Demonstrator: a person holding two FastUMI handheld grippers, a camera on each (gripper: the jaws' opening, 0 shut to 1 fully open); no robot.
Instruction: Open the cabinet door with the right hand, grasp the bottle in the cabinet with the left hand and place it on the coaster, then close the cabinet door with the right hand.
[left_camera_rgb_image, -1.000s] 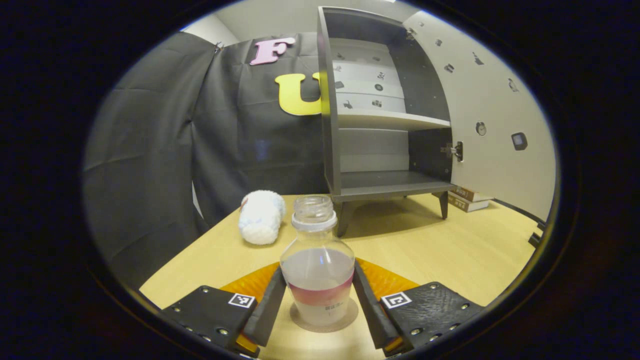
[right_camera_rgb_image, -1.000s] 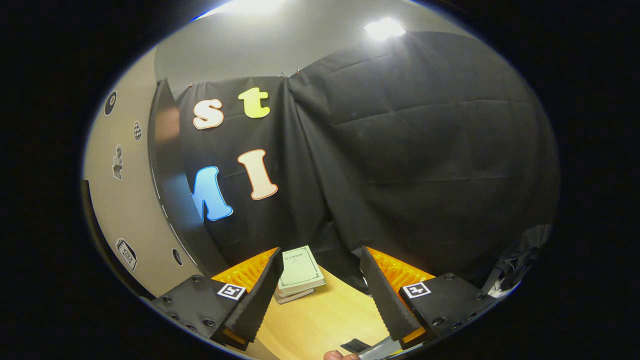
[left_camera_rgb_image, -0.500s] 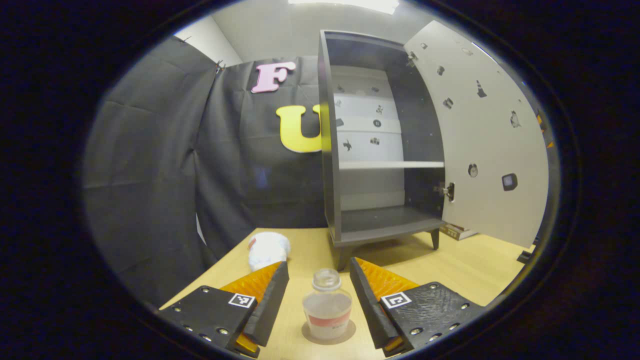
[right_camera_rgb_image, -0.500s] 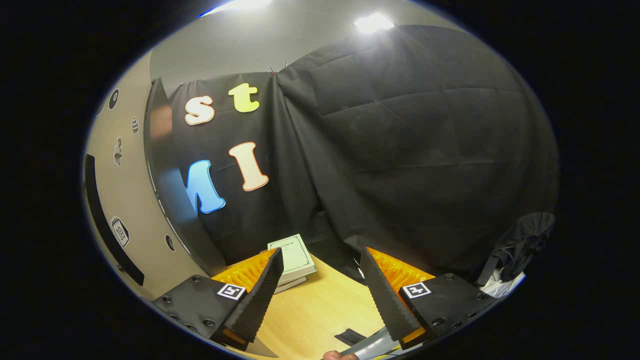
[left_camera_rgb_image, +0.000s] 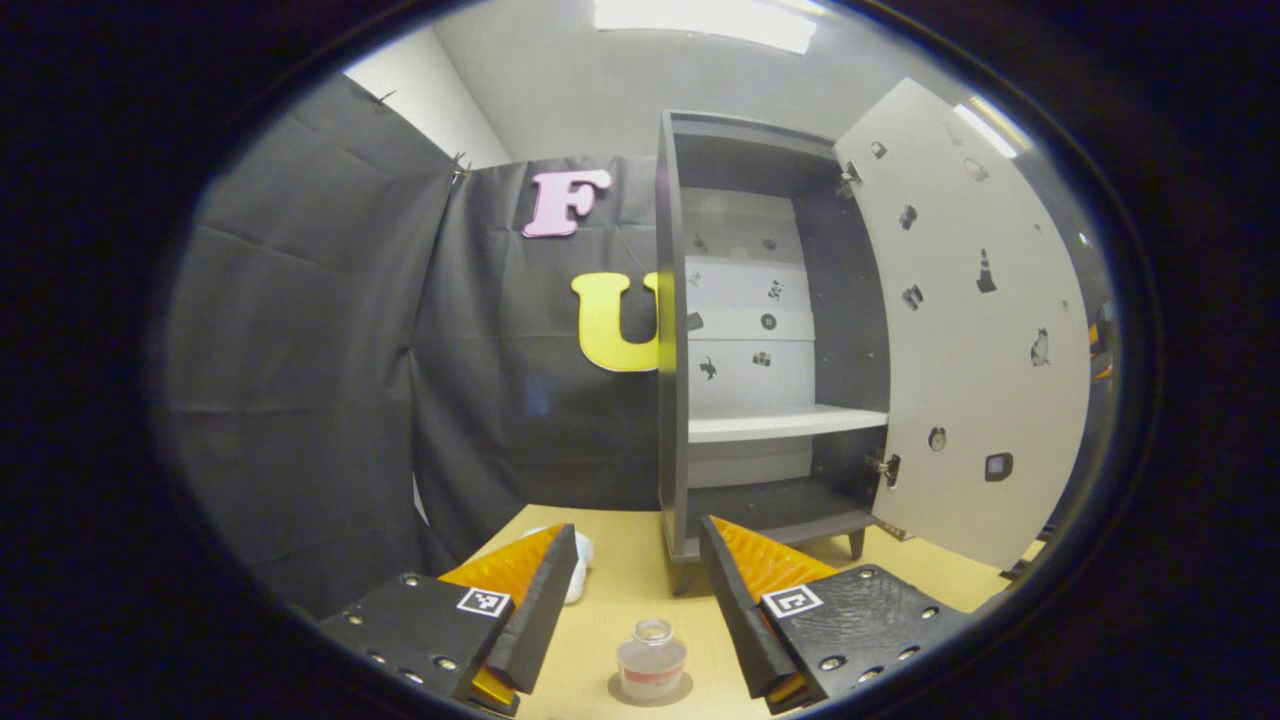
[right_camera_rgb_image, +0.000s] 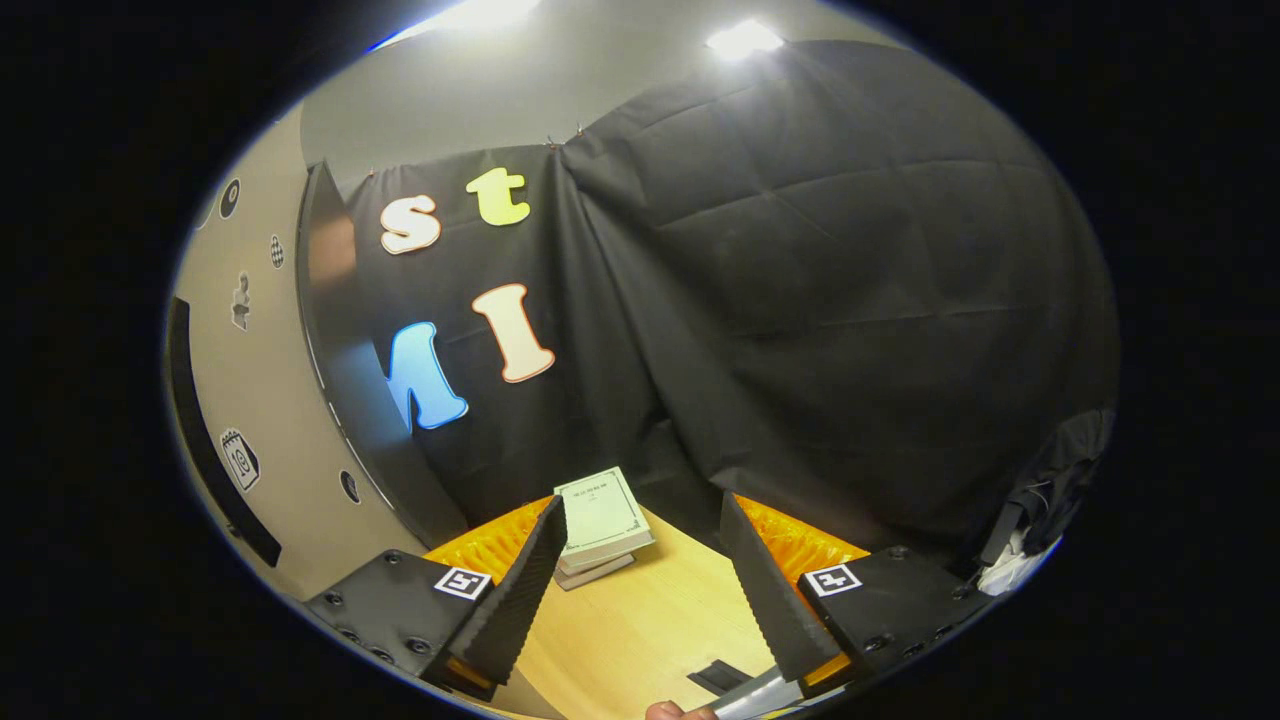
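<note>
**A:** anyone else squinting at the left gripper view? The bottle is tiny down at the bottom edge, standing upright on the round coaster, which is mostly hidden under it. Clear body, some pale liquid, a reddish band low down, no cap that I can see.

**B:** yep, and the left gripper is spread wide with nothing in it, fingers well apart on either side and not touching the bottle. That white fuzzy thing is half hidden behind the left finger, can't tell what it is.

**A:** cabinet is dark grey and boxy on short legs, with a pale shelf and little stickers on the back panel. The cabinet door hangs open to the right, flat, pale, with more stickers on it.

**B:** right gripper view: right gripper gaping too, holding nothing, ribbed finger faces. Door is cut off at the left. Stacked books sit on the light wooden table, partly behind a finger. Something at the bottom edge is too cropped to read.
</note>
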